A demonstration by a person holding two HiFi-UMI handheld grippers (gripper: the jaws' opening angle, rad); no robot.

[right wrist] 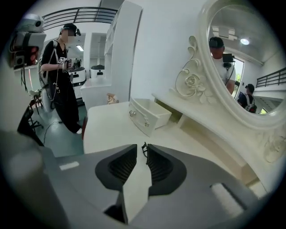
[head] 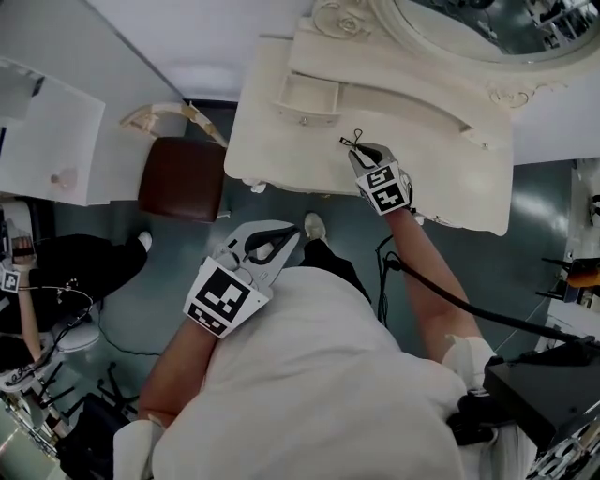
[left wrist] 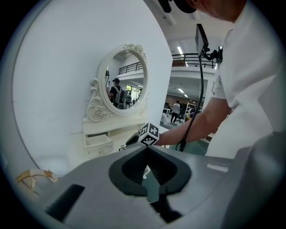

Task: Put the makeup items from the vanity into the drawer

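My right gripper (head: 358, 150) hangs over the white vanity top (head: 281, 141), a little right of the open small drawer (head: 314, 94). Its jaws stand nearly together, shut on a small black wire-like makeup item (head: 353, 142) at their tips (right wrist: 143, 150). I cannot tell whether the item touches the top. In the right gripper view the drawer (right wrist: 147, 117) lies just ahead and to the left, pulled out, its inside hidden. My left gripper (head: 293, 232) is held off the vanity near my body, shut with nothing in it (left wrist: 146, 150), pointing toward the vanity.
An oval mirror (head: 487, 28) with a carved frame stands at the vanity's back. A brown stool (head: 183, 178) sits left of the vanity, beside a white cabinet (head: 47, 131). A person in black (right wrist: 60, 80) stands on the left. A black cable (head: 469, 305) trails from my right arm.
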